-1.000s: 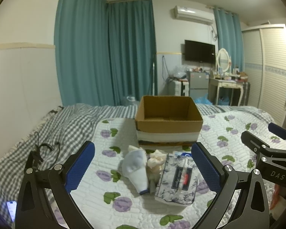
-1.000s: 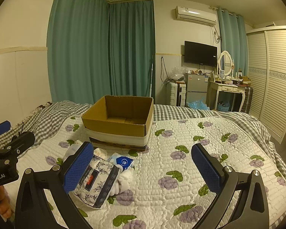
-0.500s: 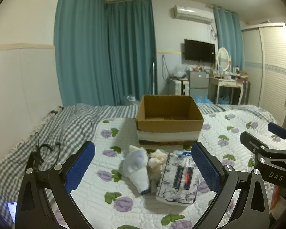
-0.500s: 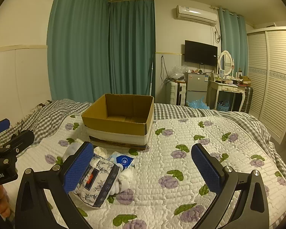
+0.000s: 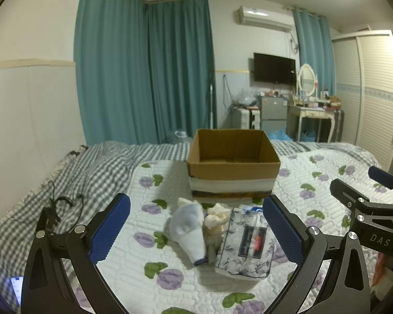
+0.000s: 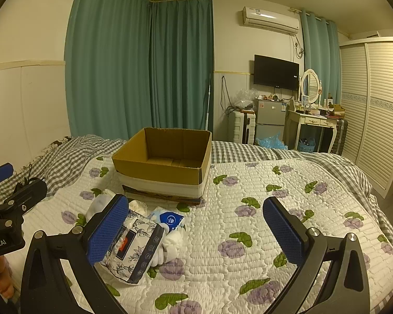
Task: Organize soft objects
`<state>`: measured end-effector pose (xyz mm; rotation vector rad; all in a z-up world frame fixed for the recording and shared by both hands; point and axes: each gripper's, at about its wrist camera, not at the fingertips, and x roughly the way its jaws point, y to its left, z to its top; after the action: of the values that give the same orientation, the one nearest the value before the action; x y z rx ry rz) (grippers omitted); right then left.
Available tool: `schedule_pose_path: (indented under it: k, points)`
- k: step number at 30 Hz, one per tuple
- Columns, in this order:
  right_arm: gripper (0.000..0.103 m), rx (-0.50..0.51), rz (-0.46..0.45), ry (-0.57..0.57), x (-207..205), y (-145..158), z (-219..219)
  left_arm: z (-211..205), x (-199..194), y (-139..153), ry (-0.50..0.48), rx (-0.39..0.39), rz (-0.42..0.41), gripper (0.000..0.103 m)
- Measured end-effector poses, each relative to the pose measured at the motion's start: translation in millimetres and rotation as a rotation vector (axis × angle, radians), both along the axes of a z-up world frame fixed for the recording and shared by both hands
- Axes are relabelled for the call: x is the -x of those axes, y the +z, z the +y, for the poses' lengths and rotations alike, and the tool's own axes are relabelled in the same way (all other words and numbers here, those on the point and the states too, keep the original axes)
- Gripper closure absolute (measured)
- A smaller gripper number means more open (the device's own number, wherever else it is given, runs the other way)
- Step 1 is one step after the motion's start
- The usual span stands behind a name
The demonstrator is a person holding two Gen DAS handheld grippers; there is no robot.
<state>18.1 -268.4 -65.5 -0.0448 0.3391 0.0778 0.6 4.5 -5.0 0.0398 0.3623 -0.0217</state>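
Note:
An open cardboard box stands on the quilted bed; it also shows in the right wrist view. In front of it lies a small heap: a light blue sock, a cream cloth and a floral tissue pack. The right wrist view shows the tissue pack, a blue-labelled packet and white socks. My left gripper is open, held above and short of the heap. My right gripper is open and empty, right of the heap.
A phone and a black cable lie on the checked sheet at left. Teal curtains, a dresser and a wardrobe stand beyond the bed. The flowered quilt stretches right of the heap.
Both grippers have drifted slightly; the box and heap sit a touch lower and nearer in both views. Nothing was taken hold of.

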Motion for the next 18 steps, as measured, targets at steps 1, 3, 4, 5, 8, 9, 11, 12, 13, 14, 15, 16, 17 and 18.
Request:
schedule_pose_path:
  k: [1,3,4,5,8,9,11,12,13,14,15,16,17,18]
  points:
    - [0.0,0.0,0.0,0.0,0.2,-1.0,-0.5,0.8,0.2,-0.5,0.0,-0.001,0.0,0.0]
    - [0.0,0.001,0.001,0.0,0.0,0.1,0.1,0.8,-0.1,-0.3,-0.001,0.0,0.001,0.0]
    - [0.0,0.001,0.001,0.0,0.1,-0.4,-0.1,-0.1,-0.1,0.1,0.0,0.0,0.0,0.0]
    - [0.0,0.001,0.001,0.0,0.3,-0.9,-0.4,0.2,0.0,-0.1,0.0,0.0,0.001,0.0]
    - [0.0,0.001,0.001,0.001,0.3,-0.8,-0.4,0.0,0.0,0.0,0.0,0.0,0.001,0.0]
    - [0.0,0.001,0.001,0.0,-0.1,0.1,0.2,-0.5,-0.2,0.2,0.0,-0.001,0.001,0.0]
    - [0.0,0.002,0.001,0.0,0.2,-0.8,-0.3,0.1,0.1,-1.7,-0.001,-0.001,0.002,0.0]
    - [0.0,0.002,0.002,0.0,-0.2,0.2,0.2,0.0,0.2,-2.9,0.0,-0.002,0.002,0.0]
    - [0.0,0.002,0.002,0.0,-0.3,0.1,0.1,0.8,0.4,-3.5,0.0,-0.003,0.002,0.0]
    - [0.0,0.003,0.002,0.001,0.0,-1.5,-0.8,1.0,0.5,-3.7,0.0,-0.003,0.002,0.0]
    - [0.0,0.003,0.003,0.002,-0.2,-1.2,-0.1,0.0,0.1,-2.7,0.0,-0.002,0.002,0.0]
    - [0.0,0.004,0.003,0.002,0.1,-1.4,0.3,1.0,0.4,-3.5,0.0,-0.001,0.002,0.0]
    - [0.0,0.006,0.002,0.002,1.4,-1.3,0.2,1.0,1.4,-4.2,0.0,-0.001,0.002,0.0]
    - [0.0,0.008,0.0,0.002,2.0,-0.1,0.9,0.7,2.1,-4.7,-0.001,-0.001,0.002,0.0]
